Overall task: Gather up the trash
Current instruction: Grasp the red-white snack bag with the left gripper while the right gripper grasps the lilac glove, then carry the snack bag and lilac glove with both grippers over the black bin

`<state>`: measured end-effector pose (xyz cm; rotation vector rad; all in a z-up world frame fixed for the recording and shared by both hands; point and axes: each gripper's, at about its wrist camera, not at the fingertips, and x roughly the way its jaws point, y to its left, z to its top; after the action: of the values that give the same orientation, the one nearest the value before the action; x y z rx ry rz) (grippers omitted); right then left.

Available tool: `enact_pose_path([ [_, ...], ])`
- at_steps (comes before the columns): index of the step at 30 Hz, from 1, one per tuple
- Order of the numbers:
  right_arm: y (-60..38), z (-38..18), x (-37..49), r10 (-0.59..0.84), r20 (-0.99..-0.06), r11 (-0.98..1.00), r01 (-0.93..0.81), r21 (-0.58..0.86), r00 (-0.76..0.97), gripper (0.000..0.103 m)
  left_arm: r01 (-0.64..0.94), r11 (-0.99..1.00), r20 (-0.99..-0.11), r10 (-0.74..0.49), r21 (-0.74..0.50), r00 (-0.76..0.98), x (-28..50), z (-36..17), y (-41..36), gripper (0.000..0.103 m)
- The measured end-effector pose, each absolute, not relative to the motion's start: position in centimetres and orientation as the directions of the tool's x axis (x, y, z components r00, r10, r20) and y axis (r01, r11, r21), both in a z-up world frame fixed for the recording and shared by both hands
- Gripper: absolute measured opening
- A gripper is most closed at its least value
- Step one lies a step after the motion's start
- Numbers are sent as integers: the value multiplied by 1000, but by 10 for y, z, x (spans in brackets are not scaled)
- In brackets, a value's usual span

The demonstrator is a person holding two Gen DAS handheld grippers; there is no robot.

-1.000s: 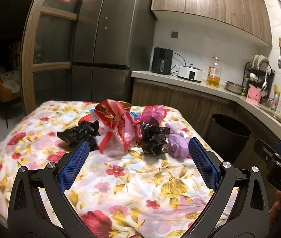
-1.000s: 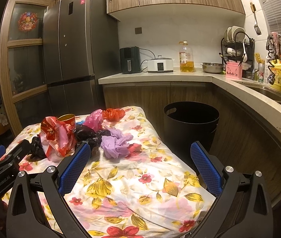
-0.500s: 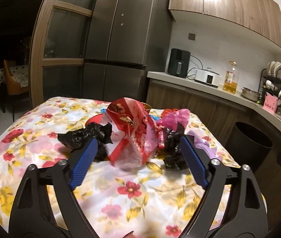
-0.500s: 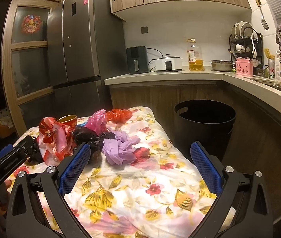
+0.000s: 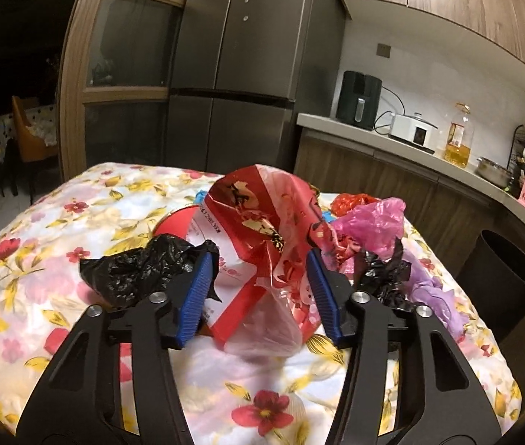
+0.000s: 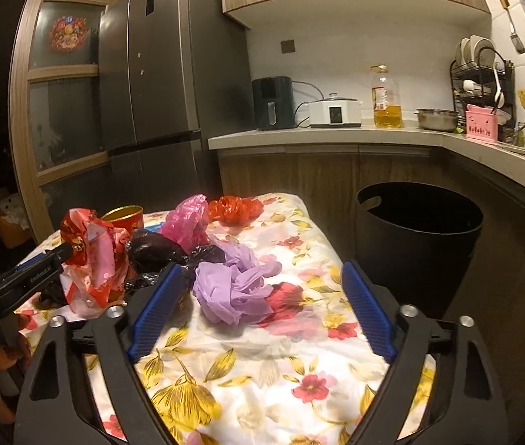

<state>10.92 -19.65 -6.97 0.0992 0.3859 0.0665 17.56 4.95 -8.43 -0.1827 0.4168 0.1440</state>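
I have the left gripper (image 5: 260, 289) closing its jaws around the red printed bag (image 5: 262, 237), which sits between the pads in the trash heap on the floral tabletop (image 5: 76, 222); they don't look pressed on it yet. I want a bite on a thick fold, not the slack film. The right gripper (image 6: 258, 311) is narrowing too, jaws spread wide with the crumpled purple bag (image 6: 232, 289) just ahead. The black bin (image 6: 418, 244) waits beside the tabletop.
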Motion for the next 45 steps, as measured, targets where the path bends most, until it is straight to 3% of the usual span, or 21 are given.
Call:
enact_pose_path([
  [10, -185, -91, 141, 108, -422, 992, -67, 112, 900, 74, -139, 978, -451, 55, -154, 891, 193, -97, 52, 5],
  [18, -175, -108, 166, 131, -471, 989, -85, 118, 872, 65, -106, 978, -427, 19, -180, 904, 188, -96, 54, 1],
  [24, -168, -120, 182, 170, -515, 984, -112, 141, 840, 51, -103, 972, -404, 8, -212, 915, 176, -88, 60, 1],
  [27, -164, -123, 187, 186, -531, 981, -128, 145, 827, 40, -98, 970, -389, 3, -225, 921, 170, -83, 60, 1],
  [32, -161, -126, 191, 214, -541, 976, -154, 155, 813, 12, -85, 970, -371, -7, -229, 928, 162, -77, 57, 1],
  [35, -162, -124, 189, 222, -538, 974, -160, 161, 813, 5, -77, 971, -364, -11, -226, 931, 156, -73, 54, 1],
  [45, -183, -96, 162, 212, -464, 973, -143, 180, 860, 3, -39, 975, -297, -29, -221, 955, 121, -50, 44, 1],
])
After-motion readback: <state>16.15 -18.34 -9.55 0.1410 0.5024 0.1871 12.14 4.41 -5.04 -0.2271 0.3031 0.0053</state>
